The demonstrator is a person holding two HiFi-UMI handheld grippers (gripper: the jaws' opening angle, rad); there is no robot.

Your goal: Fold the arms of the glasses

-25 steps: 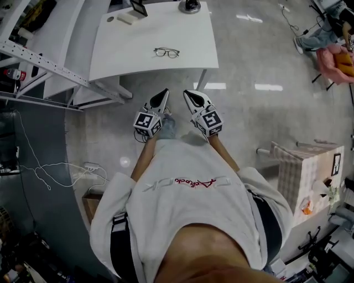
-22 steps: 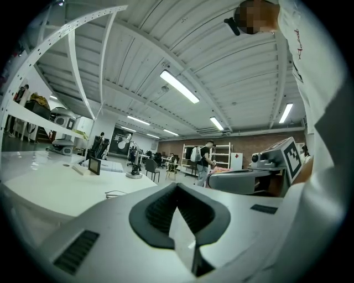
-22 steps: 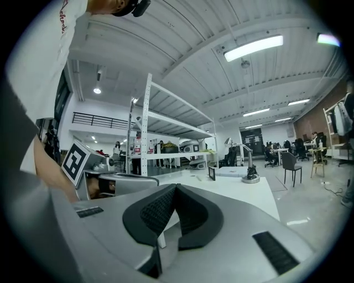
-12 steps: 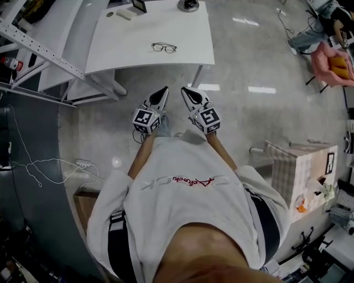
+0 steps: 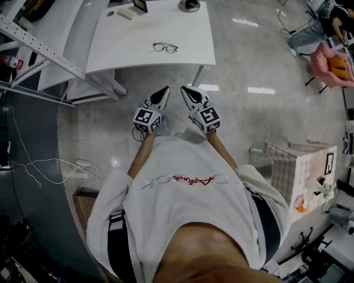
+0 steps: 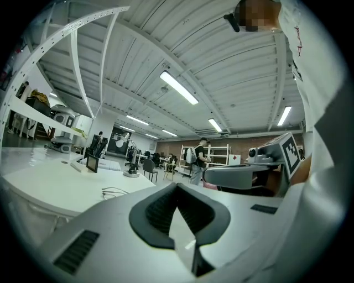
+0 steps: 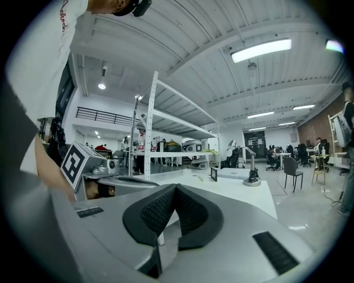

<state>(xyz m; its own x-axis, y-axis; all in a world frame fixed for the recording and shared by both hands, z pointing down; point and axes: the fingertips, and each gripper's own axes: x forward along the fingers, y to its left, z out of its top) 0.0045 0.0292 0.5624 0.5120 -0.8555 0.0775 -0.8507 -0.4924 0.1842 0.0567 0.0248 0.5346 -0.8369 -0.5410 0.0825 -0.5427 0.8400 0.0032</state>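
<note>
The thin dark-framed glasses lie with arms spread on the white table, far ahead of me; in the left gripper view the glasses show small on the tabletop. Both grippers are held close to my chest over the floor, short of the table. My left gripper is shut with nothing in it, its pads meeting at the tip. My right gripper is likewise shut and empty. The two grippers sit side by side, tips angled toward each other.
On the table's far edge stand a small dark-framed screen and a round dark object. A white metal rack runs along the left. A power strip with cables lies on the floor; a checkered box stands at right.
The head view has shifted a little since a second ago, so the table sits slightly higher in the picture. Both grippers stay shut in front of my chest.
</note>
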